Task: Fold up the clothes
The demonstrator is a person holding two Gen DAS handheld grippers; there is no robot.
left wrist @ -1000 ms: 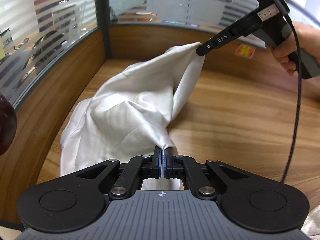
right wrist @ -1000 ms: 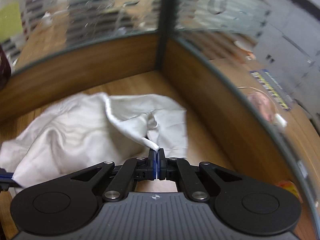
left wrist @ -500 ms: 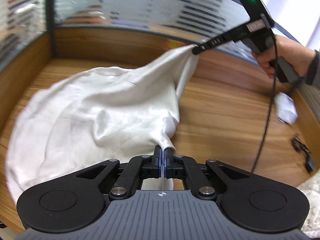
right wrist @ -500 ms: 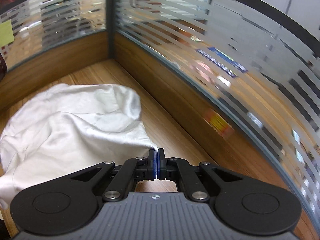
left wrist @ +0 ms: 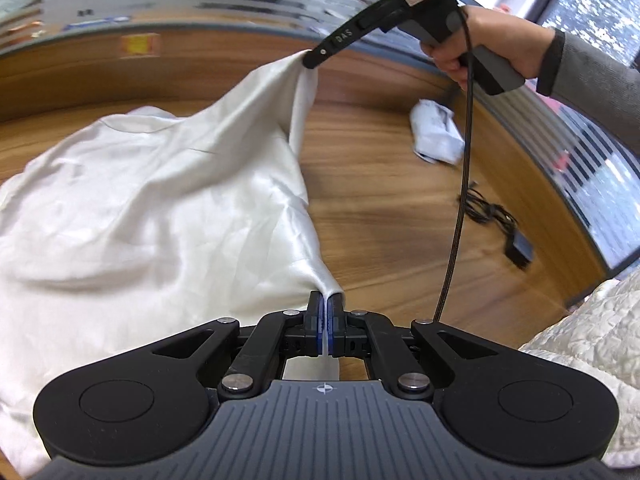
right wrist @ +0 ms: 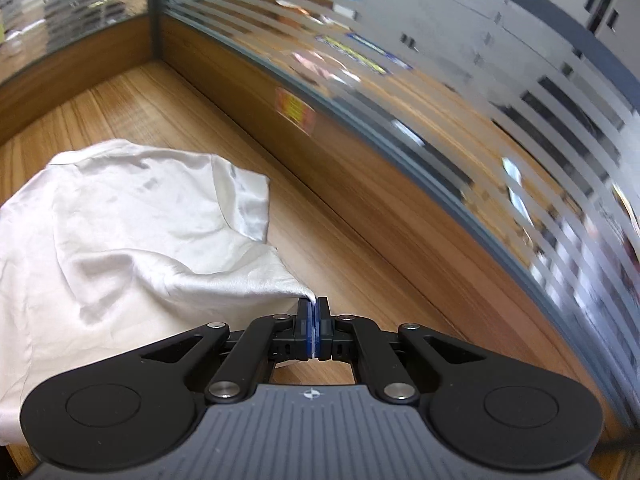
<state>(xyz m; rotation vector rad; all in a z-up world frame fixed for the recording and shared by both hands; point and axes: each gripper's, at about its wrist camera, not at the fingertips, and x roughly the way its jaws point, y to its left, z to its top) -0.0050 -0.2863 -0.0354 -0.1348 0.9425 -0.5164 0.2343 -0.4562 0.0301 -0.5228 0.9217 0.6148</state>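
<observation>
On wood-grain desk (left wrist: 380,184) | glossy white satin garment (left wrist: 160,200), rumpled | both jaws clamped on its corners

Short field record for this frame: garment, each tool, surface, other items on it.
garment: white satin shirt, partly lifted, the rest lying on the desk
left tool: shut on a shirt edge
right tool: shut on another shirt edge, held above the desk
surface: wooden desk with glass partitions
other items: crumpled white packet; black cable with plug; quilted pale fabric at the right edge
</observation>
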